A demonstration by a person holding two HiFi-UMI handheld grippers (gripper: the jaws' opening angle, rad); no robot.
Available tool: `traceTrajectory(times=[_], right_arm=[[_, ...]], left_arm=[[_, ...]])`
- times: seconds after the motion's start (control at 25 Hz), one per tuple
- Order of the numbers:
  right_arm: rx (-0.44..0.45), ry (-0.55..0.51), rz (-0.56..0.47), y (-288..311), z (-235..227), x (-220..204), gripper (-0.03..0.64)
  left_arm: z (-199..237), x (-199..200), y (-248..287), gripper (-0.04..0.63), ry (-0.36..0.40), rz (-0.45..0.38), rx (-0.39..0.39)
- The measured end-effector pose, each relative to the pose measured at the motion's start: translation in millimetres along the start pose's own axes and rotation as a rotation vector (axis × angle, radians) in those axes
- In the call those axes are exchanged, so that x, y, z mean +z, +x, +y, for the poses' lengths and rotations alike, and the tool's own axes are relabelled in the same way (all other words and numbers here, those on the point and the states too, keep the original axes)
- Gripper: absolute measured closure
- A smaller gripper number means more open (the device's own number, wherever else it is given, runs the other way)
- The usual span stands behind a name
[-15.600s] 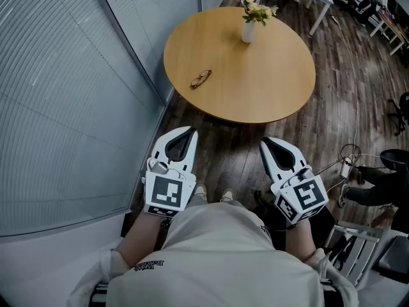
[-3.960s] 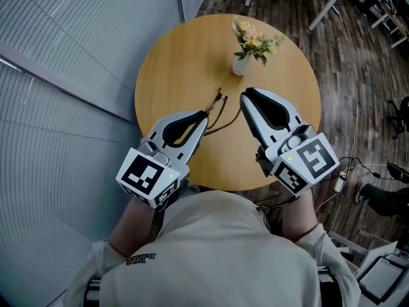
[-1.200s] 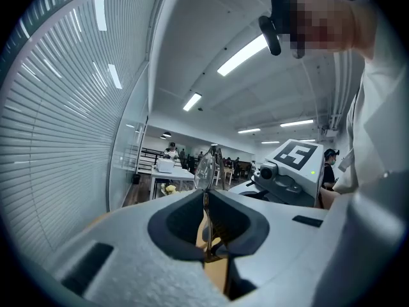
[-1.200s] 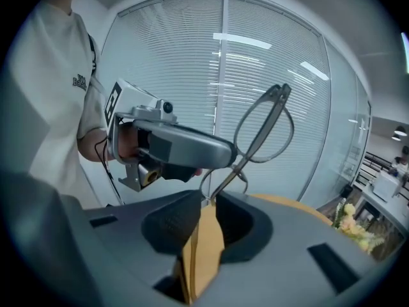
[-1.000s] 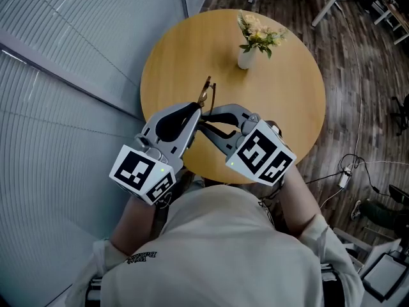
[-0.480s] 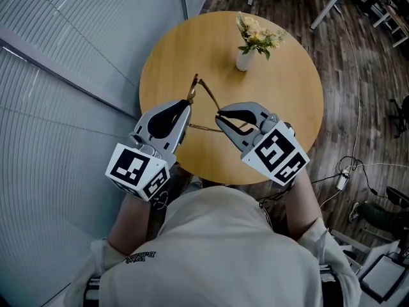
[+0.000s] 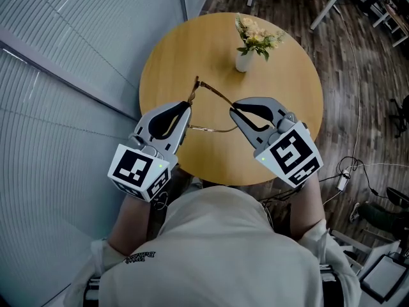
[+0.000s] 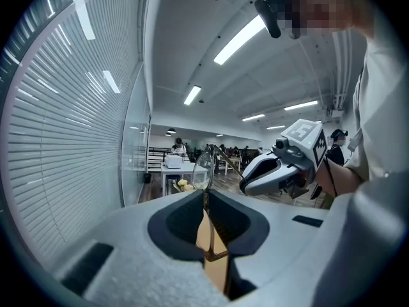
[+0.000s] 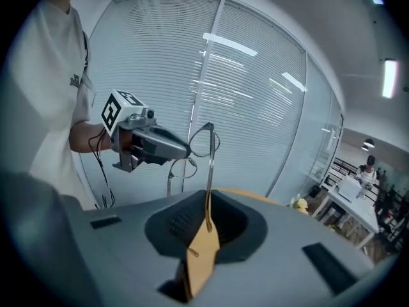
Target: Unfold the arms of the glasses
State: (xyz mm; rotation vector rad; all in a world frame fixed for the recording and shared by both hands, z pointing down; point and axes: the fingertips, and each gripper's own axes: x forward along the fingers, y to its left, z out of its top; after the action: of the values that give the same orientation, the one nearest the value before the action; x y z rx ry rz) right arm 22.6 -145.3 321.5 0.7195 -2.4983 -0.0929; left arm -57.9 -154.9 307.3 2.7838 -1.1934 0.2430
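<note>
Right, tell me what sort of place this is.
Probably an open office: a glass partition with blinds, a round wooden table with a flower vase, and white desks under strip lights.

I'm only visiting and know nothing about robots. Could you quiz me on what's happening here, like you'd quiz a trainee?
1. True or false: the glasses lie untouched on the table.
2. What does the right gripper pinch? A) a flower stem B) one arm of the glasses C) nothing
3. What else stands on the table, beyond both grippers?

Key
1. False: the left gripper and the right gripper are both shut on them.
2. B
3. A vase of flowers.
</note>
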Motion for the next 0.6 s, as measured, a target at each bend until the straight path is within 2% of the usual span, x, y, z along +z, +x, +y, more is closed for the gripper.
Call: traceTrajectory(times=[0.6], right_arm=[[-0.083, -0.02, -0.02, -24, -20, 7, 0.574]], left_arm=[[-9, -15, -4, 0.554, 0.064, 0.072, -0.016]])
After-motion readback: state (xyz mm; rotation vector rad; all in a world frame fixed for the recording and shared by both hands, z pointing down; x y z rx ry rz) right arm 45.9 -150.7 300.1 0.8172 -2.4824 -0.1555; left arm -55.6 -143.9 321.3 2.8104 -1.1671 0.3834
